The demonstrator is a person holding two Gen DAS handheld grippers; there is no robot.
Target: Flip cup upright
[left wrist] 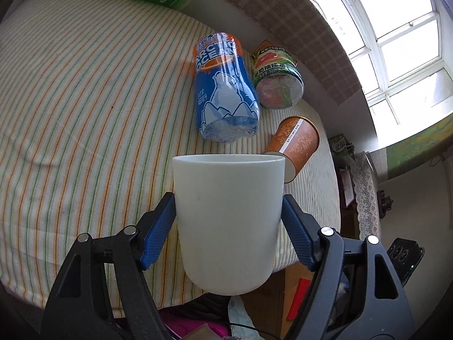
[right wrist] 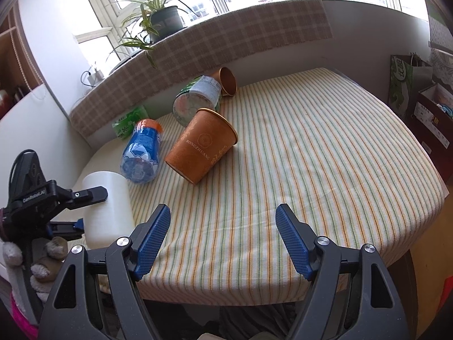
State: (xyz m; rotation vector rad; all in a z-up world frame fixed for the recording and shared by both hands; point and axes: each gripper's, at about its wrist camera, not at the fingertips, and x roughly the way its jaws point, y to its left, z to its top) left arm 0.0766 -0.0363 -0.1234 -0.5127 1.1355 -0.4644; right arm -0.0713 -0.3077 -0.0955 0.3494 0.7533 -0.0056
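White cup (left wrist: 228, 221) upright, mouth up, clamped in left gripper (left wrist: 228, 226) jaws; right gripper (right wrist: 223, 240) jaws apart, empty.

wide open striped tablecloth (right wrist: 311, 155) ahead of the right gripper (right wrist: 223, 238), nothing between its spread fingers. clutter crowds the far left: blue bottle (right wrist: 141, 153), tipped orange cup (right wrist: 202, 148), green-label bottle (right wrist: 198, 99), all near the white cup (right wrist: 107, 206).

Matt smooth white plastic cup (left wrist: 229, 221), ribbed blue pads (left wrist: 158, 232), woven striped cloth (left wrist: 85, 99), glossy crinkled plastic bottle (left wrist: 223, 87), printed paper cup (right wrist: 202, 148)
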